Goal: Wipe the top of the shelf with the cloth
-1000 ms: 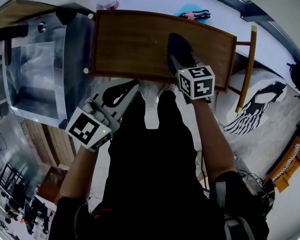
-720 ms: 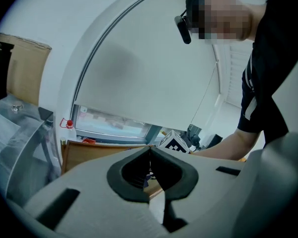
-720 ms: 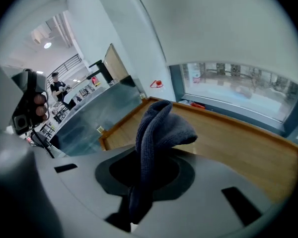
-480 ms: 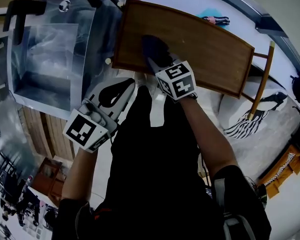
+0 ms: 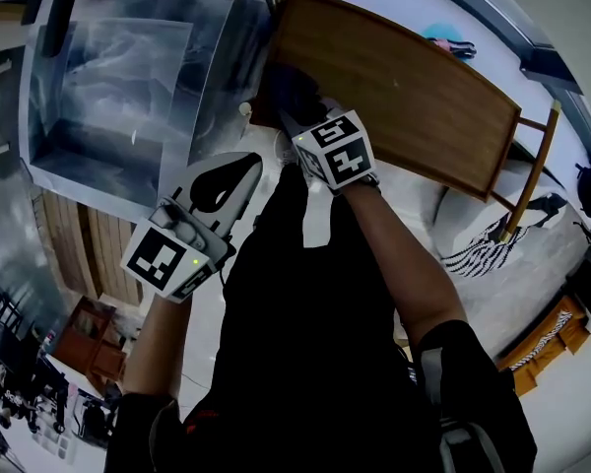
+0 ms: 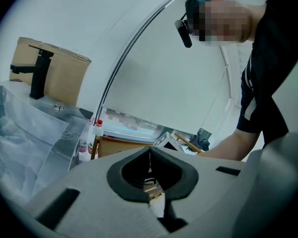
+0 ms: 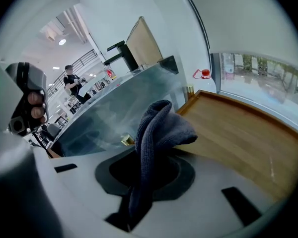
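Note:
The brown wooden shelf top (image 5: 404,87) runs across the upper part of the head view. A dark grey cloth (image 5: 294,92) lies on its near left corner, and my right gripper (image 5: 300,118) is shut on it. In the right gripper view the cloth (image 7: 156,133) bulges up out of the right gripper (image 7: 150,168), over the wooden top (image 7: 238,133). My left gripper (image 5: 238,170) hangs off the shelf, lower left, near the person's body. Its jaws are shut with nothing between them, and in the left gripper view the left gripper (image 6: 150,155) points toward the shelf's edge (image 6: 124,145).
A large grey basin under clear film (image 5: 118,77) with a black tap (image 7: 120,53) stands just left of the shelf. A bottle (image 6: 92,138) stands between them. A wooden chair frame (image 5: 527,175) is at the shelf's right end. A red item (image 7: 204,74) sits by the window.
My right gripper has slid the cloth leftward along the shelf top, from its middle to the near left corner. The left gripper has barely moved.

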`<state>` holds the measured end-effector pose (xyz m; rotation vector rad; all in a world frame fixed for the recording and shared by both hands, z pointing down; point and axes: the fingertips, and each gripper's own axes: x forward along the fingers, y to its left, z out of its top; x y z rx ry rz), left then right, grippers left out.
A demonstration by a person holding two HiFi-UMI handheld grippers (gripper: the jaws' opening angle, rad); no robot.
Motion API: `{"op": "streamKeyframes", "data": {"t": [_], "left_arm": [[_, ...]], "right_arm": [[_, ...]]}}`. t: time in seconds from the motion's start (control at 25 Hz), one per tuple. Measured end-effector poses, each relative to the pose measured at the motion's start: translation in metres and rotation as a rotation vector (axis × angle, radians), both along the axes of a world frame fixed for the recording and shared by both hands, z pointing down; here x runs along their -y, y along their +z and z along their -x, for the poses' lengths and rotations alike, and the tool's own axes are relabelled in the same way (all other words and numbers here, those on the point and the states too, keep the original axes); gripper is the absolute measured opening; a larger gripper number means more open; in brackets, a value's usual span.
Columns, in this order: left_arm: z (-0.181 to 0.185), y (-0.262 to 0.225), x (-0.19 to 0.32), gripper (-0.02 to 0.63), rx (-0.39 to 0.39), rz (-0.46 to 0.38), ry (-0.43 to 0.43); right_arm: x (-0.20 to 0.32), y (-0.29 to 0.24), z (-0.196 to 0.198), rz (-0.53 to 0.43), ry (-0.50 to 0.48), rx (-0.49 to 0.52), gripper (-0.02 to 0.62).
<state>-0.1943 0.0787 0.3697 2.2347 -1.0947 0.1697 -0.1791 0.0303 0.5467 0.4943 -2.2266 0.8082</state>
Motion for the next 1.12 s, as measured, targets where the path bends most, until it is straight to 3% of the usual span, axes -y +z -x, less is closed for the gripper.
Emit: {"op": "streamKeyframes", "data": {"t": [0.4,1.12], "left_arm": [[-0.003,0.007,-0.003,0.02,-0.002,0.009,0.022],[-0.083,0.004,0.01,0.02,0.004,0.009,0.137]], "right_arm": [[-0.008,0.025,-0.014,0.018,0.015,-0.056,0.057],[-0.012,0.034,-0.099,0.033,0.097,-0.08,0.057]]}}
